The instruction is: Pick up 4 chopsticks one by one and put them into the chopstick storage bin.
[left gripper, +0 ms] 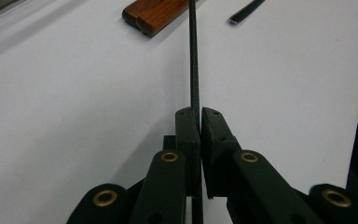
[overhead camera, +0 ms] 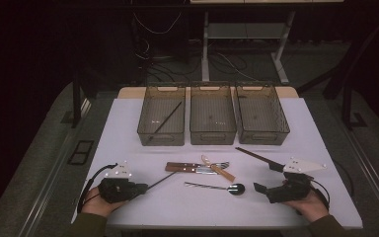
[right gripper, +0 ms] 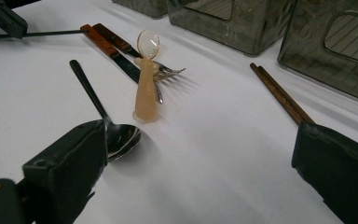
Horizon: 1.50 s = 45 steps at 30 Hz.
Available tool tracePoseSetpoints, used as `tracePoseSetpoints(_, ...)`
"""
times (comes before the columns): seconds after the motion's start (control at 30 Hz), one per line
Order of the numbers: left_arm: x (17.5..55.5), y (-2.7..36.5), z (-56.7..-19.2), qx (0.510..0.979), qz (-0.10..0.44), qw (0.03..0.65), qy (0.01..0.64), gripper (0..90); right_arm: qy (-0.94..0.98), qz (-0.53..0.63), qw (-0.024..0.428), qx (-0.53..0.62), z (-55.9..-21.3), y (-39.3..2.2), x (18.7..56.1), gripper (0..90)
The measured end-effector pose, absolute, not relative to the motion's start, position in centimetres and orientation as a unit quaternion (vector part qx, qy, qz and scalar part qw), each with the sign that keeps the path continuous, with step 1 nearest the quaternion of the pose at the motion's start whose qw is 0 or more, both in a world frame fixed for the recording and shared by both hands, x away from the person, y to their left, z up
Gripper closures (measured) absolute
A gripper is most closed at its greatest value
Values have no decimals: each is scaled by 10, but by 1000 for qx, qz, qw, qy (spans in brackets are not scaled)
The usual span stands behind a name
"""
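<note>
My left gripper (overhead camera: 145,187) lies low at the table's front left, shut on one end of a thin black chopstick (overhead camera: 162,180) that points toward the cutlery. In the left gripper view both pads (left gripper: 189,128) pinch that chopstick (left gripper: 194,70). At the front right my right gripper (overhead camera: 269,177) stands open with nothing between its jaws. In the right gripper view its open gripper (right gripper: 198,140) frames bare table, with a black-handled spoon (right gripper: 121,137) by the left jaw and a pair of brown chopsticks (right gripper: 279,95) by the right one.
Three smoky plastic bins (overhead camera: 213,129) stand in a row at the back; the left bin (overhead camera: 161,133) holds a black chopstick (overhead camera: 167,118). A wooden-handled knife and fork (overhead camera: 192,168), a tan spoon (overhead camera: 218,169) and the black-handled spoon (overhead camera: 217,186) lie mid-table.
</note>
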<state>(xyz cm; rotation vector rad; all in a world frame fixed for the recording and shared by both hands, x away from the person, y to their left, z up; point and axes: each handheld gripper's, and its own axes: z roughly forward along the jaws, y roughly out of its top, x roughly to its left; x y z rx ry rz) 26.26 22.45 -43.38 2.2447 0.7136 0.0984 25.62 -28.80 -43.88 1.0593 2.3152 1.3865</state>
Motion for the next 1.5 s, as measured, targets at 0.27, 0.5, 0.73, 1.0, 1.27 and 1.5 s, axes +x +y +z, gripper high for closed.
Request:
tracePoseSetpoints(0.27, 264, 223, -425, 865, 41, 402, 296, 859, 792, 476, 121, 363, -439, -288, 256, 36)
tracePoseSetpoints(0.5, 267, 221, -420, 857, 49, 412, 306, 860, 791, 477, 122, 363, -439, -288, 257, 36)
tracePoseSetpoints(0.73, 271, 219, -414, 852, 60, 417, 310, 859, 789, 480, 119, 365, -439, -288, 256, 36)
tracePoseSetpoints(1.0, 278, 217, -409, 848, 70, 420, 315, 859, 793, 476, 120, 362, -440, -285, 257, 36)
tracePoseSetpoints(1.27, 283, 216, -406, 838, 80, 431, 325, 859, 793, 475, 121, 363, -441, -285, 257, 36)
tracePoseSetpoints(1.5, 289, 215, -400, 828, 82, 440, 336, 860, 792, 476, 122, 363, -441, -286, 257, 35)
